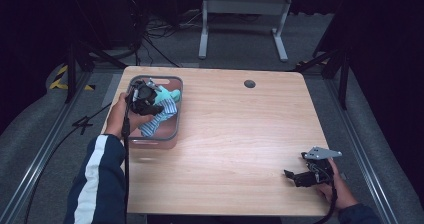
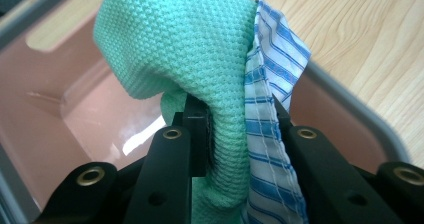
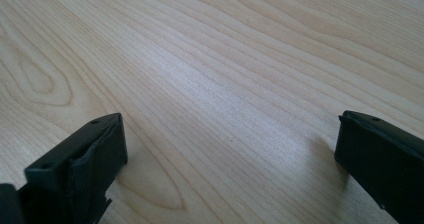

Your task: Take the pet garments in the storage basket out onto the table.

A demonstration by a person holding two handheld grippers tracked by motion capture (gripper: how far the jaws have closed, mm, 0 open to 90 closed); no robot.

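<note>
Two cloths, green cloth [image 2: 175, 44] & striped cloth [image 2: 270, 109], pinched together in left tongs [image 2: 235, 129] over pink bin [image 1: 172, 129] at counter [image 1: 240, 134] left edge. Right tongs [image 3: 230, 149] spread wide, empty, resting near front right. Prob mid-transfer w/ bin; next move needs clearing the rim w/o snagging.

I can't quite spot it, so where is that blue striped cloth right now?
The striped cloth is pinched with a green cloth in the left gripper, over the pink basket at the table's left side.
</note>
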